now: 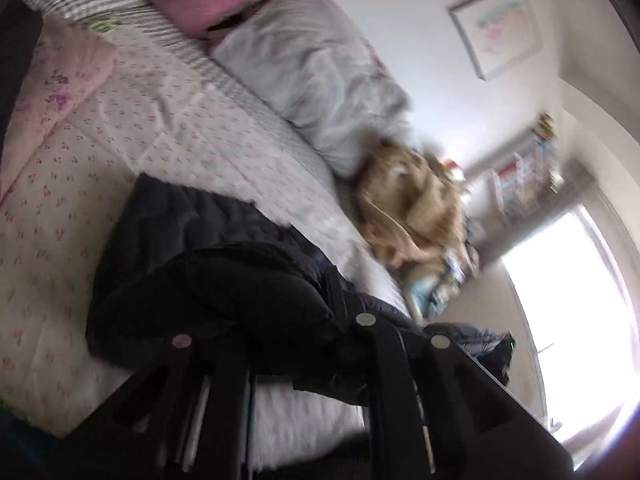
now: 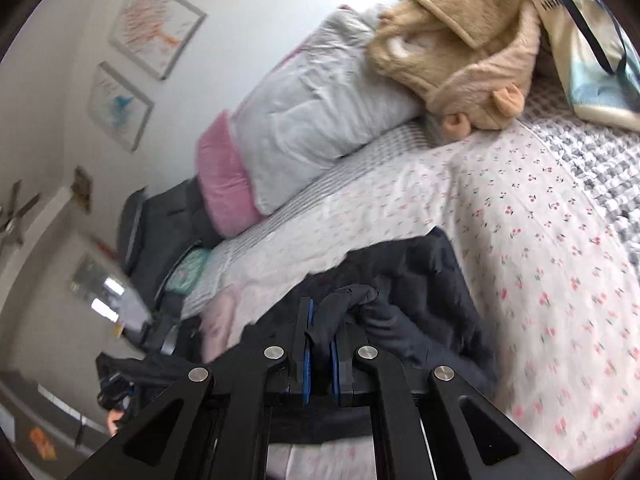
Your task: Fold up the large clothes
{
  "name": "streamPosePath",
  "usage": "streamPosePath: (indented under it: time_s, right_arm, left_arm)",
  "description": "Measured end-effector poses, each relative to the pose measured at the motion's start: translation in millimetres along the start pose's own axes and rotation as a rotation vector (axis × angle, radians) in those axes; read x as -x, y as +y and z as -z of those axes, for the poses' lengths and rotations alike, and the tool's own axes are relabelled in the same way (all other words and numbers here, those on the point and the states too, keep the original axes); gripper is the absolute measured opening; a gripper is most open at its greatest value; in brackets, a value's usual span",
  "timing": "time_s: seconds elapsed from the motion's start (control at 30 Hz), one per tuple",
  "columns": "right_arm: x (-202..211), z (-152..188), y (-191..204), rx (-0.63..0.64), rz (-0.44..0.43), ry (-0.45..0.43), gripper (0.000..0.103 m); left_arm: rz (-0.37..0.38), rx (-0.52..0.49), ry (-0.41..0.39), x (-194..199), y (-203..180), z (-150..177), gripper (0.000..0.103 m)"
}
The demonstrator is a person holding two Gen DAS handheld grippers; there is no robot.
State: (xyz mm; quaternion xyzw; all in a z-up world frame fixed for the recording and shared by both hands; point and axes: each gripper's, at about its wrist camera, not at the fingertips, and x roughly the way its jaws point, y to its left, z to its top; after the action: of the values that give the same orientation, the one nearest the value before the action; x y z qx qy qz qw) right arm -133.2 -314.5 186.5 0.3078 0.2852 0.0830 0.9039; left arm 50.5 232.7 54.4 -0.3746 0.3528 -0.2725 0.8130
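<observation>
Dark garment (image 2: 404,280) lies bunched on the cherry-print bedspread (image 2: 540,240), below the grey pillow (image 2: 304,120) and tan plush toy (image 2: 460,40). Our right gripper (image 2: 320,344) pinches a fold of it between its blue pads (image 2: 306,364). Our left gripper (image 1: 280,332) is buried in the cloth; we cannot tell its state.

Cherry-print bed (image 2: 540,216) (dark garment (image 2: 420,280), grey pillow (image 2: 312,120), tan plush (image 2: 460,36))
</observation>
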Motion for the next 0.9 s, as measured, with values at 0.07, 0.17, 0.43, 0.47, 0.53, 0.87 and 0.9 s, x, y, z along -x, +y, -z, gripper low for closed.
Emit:
streamPosePath:
  time_s: [0.07,0.17,0.43,0.47,0.53,0.87,0.9]
  right_arm:
    - [-33.0,-13.7,-9.7,-0.022,0.070,-0.023,0.007]
    - [-88.7,-27.3,-27.3,-0.049,0.184,-0.031,0.007]
    - [-203.2,-19.8,-91.6,-0.079,0.411,0.076,0.013]
    - [-211.9,-13.8,-98.5,-0.080,0.418,0.093,0.016]
    - [-223.1,-9.3,-105.7,-0.082,0.425,0.168,0.016]
    - [-165.2,-34.5,-115.9,-0.098,0.277,0.088,0.082]
    - [-162.7,-33.5,-115.7,-0.084,0.279,0.106,0.082]
  left_arm:
    - [-0.044,0.040,-0.008,-25.1,10.8,-13.4,0.015]
    - [-0.140,0.071,-0.025,-70.2,27.0,-31.0,0.016]
    - [-0.293,0.064,0.008,-165.0,93.9,-19.5,0.025]
    - [-0.304,0.061,0.019,-169.7,99.0,-14.0,0.029]
    - [-0.323,0.083,0.070,-174.1,98.0,-12.1,0.034]
    - [-0.301,-0.215,-0.067,-102.0,54.5,-25.2,0.090]
    - [-0.347,-0.237,-0.040,-102.7,59.6,-24.9,0.090]
